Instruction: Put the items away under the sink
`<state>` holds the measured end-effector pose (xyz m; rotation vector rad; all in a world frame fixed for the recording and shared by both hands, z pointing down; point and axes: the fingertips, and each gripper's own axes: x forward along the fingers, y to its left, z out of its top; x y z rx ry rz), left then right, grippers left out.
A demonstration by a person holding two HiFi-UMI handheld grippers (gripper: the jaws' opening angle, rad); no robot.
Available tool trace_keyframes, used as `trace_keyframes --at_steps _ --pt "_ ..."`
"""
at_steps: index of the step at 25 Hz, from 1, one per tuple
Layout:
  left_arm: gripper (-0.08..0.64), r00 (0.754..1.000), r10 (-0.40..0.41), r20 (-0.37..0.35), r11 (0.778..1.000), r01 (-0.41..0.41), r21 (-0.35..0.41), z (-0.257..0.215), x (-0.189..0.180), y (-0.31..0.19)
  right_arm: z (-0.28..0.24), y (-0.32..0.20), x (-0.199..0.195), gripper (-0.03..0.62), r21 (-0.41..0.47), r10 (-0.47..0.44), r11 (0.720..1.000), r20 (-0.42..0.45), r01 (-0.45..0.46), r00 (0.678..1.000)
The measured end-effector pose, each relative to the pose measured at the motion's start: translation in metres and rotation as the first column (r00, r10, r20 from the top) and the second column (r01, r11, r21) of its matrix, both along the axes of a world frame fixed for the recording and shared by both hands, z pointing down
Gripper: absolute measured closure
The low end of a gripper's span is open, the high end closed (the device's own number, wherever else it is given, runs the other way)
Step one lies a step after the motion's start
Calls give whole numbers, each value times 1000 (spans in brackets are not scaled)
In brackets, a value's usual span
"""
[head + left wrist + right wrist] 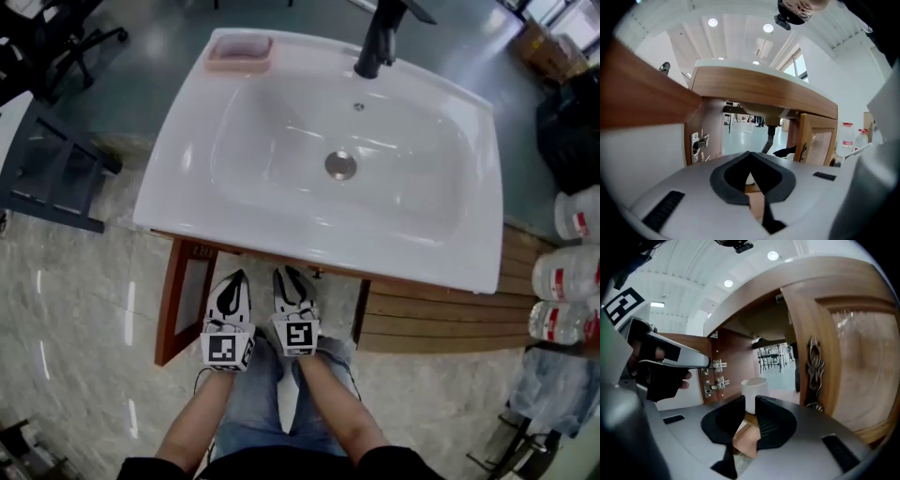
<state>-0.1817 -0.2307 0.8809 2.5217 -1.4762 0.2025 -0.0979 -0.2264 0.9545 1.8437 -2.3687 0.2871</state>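
My two grippers hang side by side in front of the open cabinet under the white sink [173, 178]. The left gripper [234, 278] points into the opening, and in the left gripper view its jaws [749, 153] meet at the tips with nothing between them. The right gripper [292, 277] stands close beside it. In the right gripper view its jaws [750, 399] stand a narrow gap apart and hold nothing. A white cup [754, 387] stands upright on the cabinet floor just beyond the tips.
The left door [180, 300] swings out wide. The right door [853, 357], with a glass panel and a metal handle [814, 371], stands close at the right. A drain pipe [769, 136] hangs inside. Several water bottles [567, 272] stand at the right of the cabinet.
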Motion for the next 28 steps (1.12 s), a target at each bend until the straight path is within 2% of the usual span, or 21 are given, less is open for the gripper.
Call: trace_keyframes --at_steps 5,10,15,19,22,25,28 --pt "554 999 36 23 997 -34 -69 -58 4 30 -76 39 5 569 -74 50 996 42 -47 998" --pt "554 997 55 45 993 -50 -108 -141 6 46 -172 59 15 575 -111 64 992 38 -59 997" --pt "554 996 69 56 991 -62 -122 -222 6 60 -278 70 35 575 -96 65 993 14 -64 998" --pt "554 994 97 56 992 -92 -88 -292 16 63 -361 76 59 577 -51 110 993 -11 -111 994" --pt "554 992 121 40 991 -119 -55 -340 26 64 -423 82 78 577 25 137 990 -2 -137 991" --pt "554 991 134 24 990 -135 28 -403 28 65 -489 97 101 575 134 162 978 6 -161 987" --pt "554 988 155 -4 982 -153 114 -469 25 71 -550 120 129 575 199 214 955 41 -218 976"
